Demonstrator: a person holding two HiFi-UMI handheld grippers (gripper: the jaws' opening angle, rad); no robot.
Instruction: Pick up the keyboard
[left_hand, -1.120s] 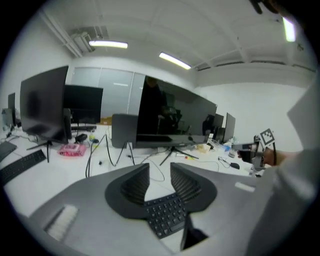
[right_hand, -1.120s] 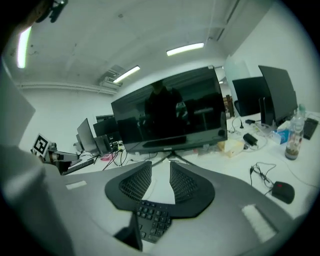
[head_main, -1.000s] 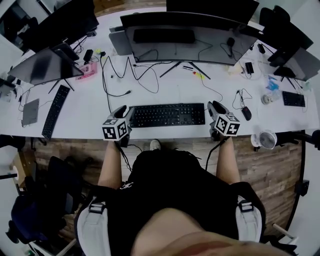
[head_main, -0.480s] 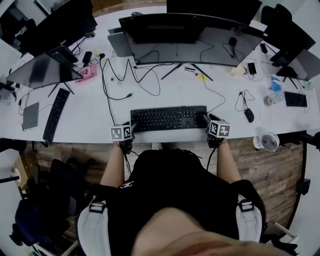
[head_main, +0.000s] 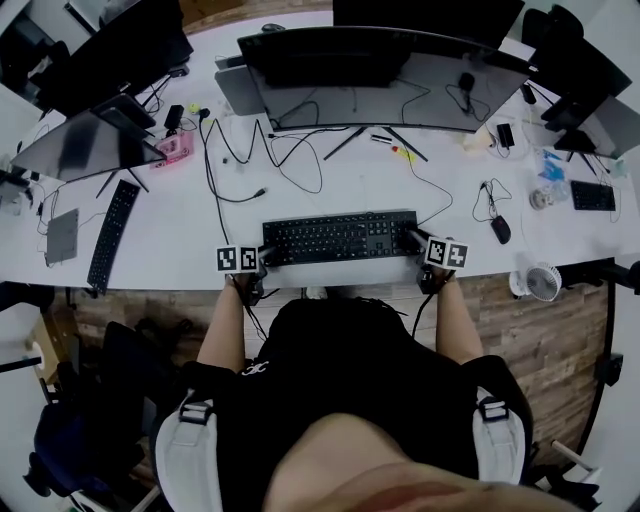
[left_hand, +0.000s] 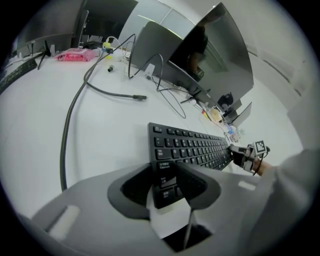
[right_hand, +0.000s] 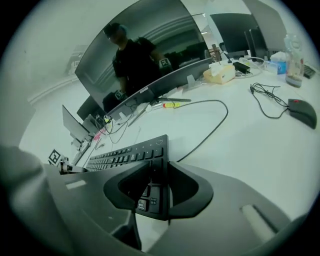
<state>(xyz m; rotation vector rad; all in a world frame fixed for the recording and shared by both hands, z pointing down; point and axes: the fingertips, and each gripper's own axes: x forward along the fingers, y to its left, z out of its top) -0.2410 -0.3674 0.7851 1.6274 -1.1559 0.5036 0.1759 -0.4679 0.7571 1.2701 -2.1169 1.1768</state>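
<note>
A black keyboard (head_main: 338, 237) lies flat on the white desk (head_main: 330, 190), near its front edge. My left gripper (head_main: 262, 257) is down at the keyboard's left end and my right gripper (head_main: 416, 241) at its right end. In the left gripper view the end column of keys (left_hand: 165, 172) shows between the jaws of the left gripper (left_hand: 166, 175). The right gripper view shows the keyboard's right end (right_hand: 150, 192) between the jaws of the right gripper (right_hand: 156, 184). Both pairs of jaws are closing. I see no pad pressing on the keyboard.
A wide curved monitor (head_main: 380, 70) stands behind the keyboard, with loose cables (head_main: 285, 150) trailing over the desk. A mouse (head_main: 500, 229) lies to the right, a small fan (head_main: 543, 282) at the desk's edge, and a second keyboard (head_main: 108, 235) on the left.
Both grippers have come down from above the desk to the keyboard's two ends. The keyboard has stayed on the desk.
</note>
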